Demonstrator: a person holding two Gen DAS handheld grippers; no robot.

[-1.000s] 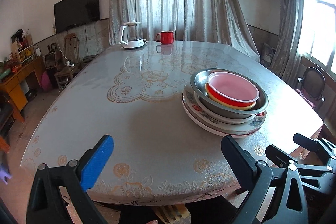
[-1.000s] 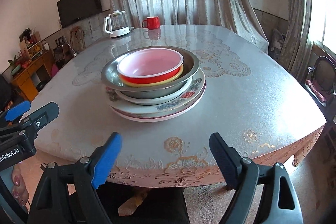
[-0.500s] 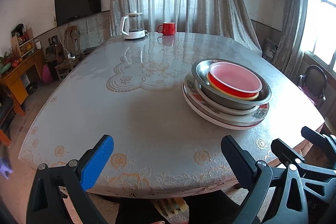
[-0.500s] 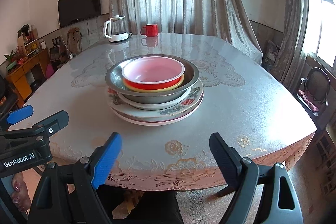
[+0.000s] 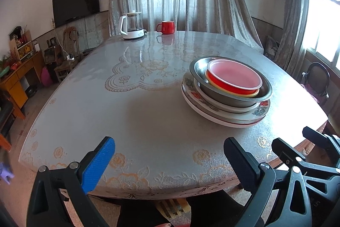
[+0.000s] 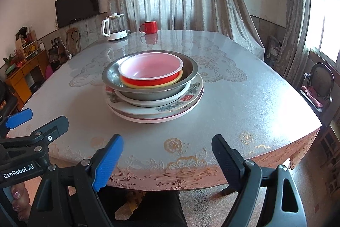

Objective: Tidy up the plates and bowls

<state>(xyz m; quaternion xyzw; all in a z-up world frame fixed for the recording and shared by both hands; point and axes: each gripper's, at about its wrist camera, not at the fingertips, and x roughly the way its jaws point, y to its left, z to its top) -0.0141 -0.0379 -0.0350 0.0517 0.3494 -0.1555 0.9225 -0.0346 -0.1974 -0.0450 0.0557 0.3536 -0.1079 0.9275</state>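
Left wrist view: left gripper point(image 5: 167, 160) spread wide, holding nothing, touching nothing, hovering at the near edge of the table point(image 5: 127, 112). Blue pad point(image 5: 98, 164) on one finger, black pad on the other. Right gripper point(image 5: 314, 148) seen low at the right, also at the table edge, jaws apart. One stack point(image 5: 227, 92) on the table's right half, well ahead of the fingers: red bowl point(image 5: 233, 79) on top, nested in a yellow one point(image 5: 254, 94), inside a metal bowl point(image 5: 229, 97), over one white dish and two patterned plates point(image 5: 225, 116). One kettle point(image 5: 131, 24) and one red mug point(image 5: 166, 27) at the far edge, near each other but apart.

Right wrist view: right gripper point(image 6: 165, 157) spread wide, empty, level and aimed at the stack point(image 6: 154, 86), near the table edge and clear of it. Left gripper point(image 6: 36, 122) at lower left, jaws parted. Fingertips of the left hand point(image 6: 16, 198) with painted nails below it. Same stack centred: red bowl point(image 6: 150, 69), metal bowl point(image 6: 148, 90), plates point(image 6: 157, 114) beneath. One kettle point(image 6: 113, 27), one mug point(image 6: 148, 27) behind
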